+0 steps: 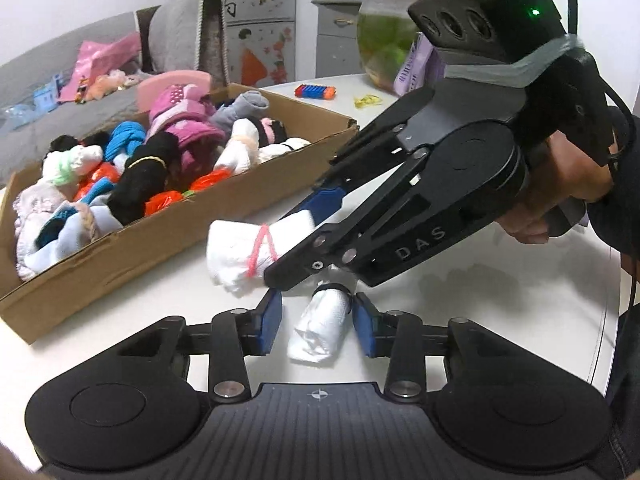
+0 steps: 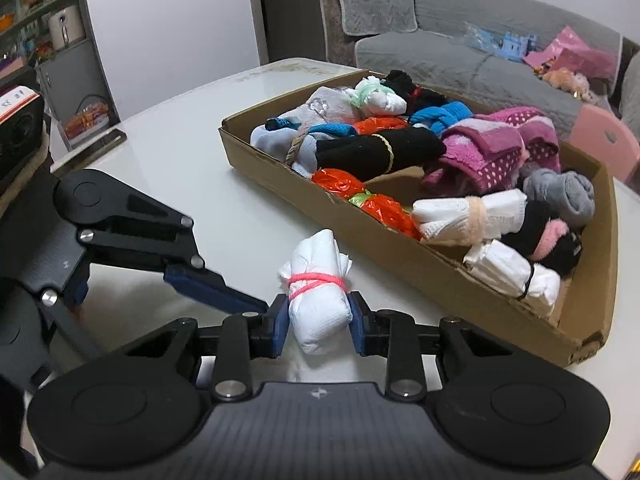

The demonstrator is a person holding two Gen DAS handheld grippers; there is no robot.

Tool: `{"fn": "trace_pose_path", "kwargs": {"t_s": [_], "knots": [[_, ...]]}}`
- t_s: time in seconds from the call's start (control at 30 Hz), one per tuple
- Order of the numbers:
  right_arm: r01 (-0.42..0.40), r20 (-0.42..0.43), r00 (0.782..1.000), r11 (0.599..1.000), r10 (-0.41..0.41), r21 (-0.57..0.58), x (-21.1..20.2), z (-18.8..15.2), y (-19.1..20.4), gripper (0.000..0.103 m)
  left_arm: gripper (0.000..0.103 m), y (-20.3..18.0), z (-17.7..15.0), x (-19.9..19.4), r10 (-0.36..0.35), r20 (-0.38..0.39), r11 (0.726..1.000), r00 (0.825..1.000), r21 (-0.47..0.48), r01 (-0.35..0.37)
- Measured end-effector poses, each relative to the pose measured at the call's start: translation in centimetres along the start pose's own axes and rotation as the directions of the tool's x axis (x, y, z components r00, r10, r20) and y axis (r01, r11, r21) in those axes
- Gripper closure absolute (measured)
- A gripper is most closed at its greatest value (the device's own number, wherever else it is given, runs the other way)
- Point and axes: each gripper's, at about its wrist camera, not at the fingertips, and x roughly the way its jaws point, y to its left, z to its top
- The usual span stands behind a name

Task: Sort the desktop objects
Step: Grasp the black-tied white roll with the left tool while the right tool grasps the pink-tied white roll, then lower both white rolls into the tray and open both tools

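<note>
- On the white table (image 2: 180, 152), the white bundle with the pink band (image 2: 318, 300) is squeezed in the right gripper (image 2: 319, 322), long way pointing away from it.
- The black-band bundle (image 1: 320, 326) sits between the left gripper (image 1: 318, 326) pads, right one touching; grip unclear.
- The cardboard box (image 2: 460, 276) waits just beside.

Two tied bundles (image 1: 244, 252) (image 1: 320, 330) on the table (image 1: 480, 312), beside the sock-filled cardboard box (image 1: 168, 240)
</note>
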Motion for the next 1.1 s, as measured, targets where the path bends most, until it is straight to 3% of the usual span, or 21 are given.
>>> {"fn": "trace_pose_path", "kwargs": {"t_s": [0.1, 0.23, 0.43, 0.83, 1.1], "knots": [[-0.002, 0.006, 1.0, 1.0, 0.002, 0.023, -0.1, -0.1, -0.2, 0.075, 0.06, -0.3, -0.3, -0.4, 0.004, 0.002, 1.0, 1.0, -0.001, -0.004], [0.004, 0.021, 1.0, 0.999, -0.005, 0.046, -0.3, -0.5, 0.0, 0.075, 0.074, -0.6, -0.5, -0.6, -0.016, 0.0, 1.0, 1.0, -0.005, 0.016], [0.027, 0.05, 0.998, 0.996, -0.031, 0.085, -0.9, -1.2, 0.3, 0.075, 0.08, -0.5, -0.5, -0.8, -0.025, -0.011, 0.999, 1.0, -0.023, 0.025], [0.024, 0.106, 0.994, 0.989, -0.04, 0.145, -3.1, -2.4, 0.6, 0.076, 0.082, 0.4, -1.2, -2.6, -0.013, -0.004, 0.996, 1.0, -0.087, 0.013], [0.023, 0.155, 0.987, 0.983, -0.052, 0.184, -5.0, -2.8, 0.4, 0.076, 0.082, 1.5, -0.7, -5.1, 0.046, 0.022, 0.993, 0.999, -0.112, -0.043]]}}
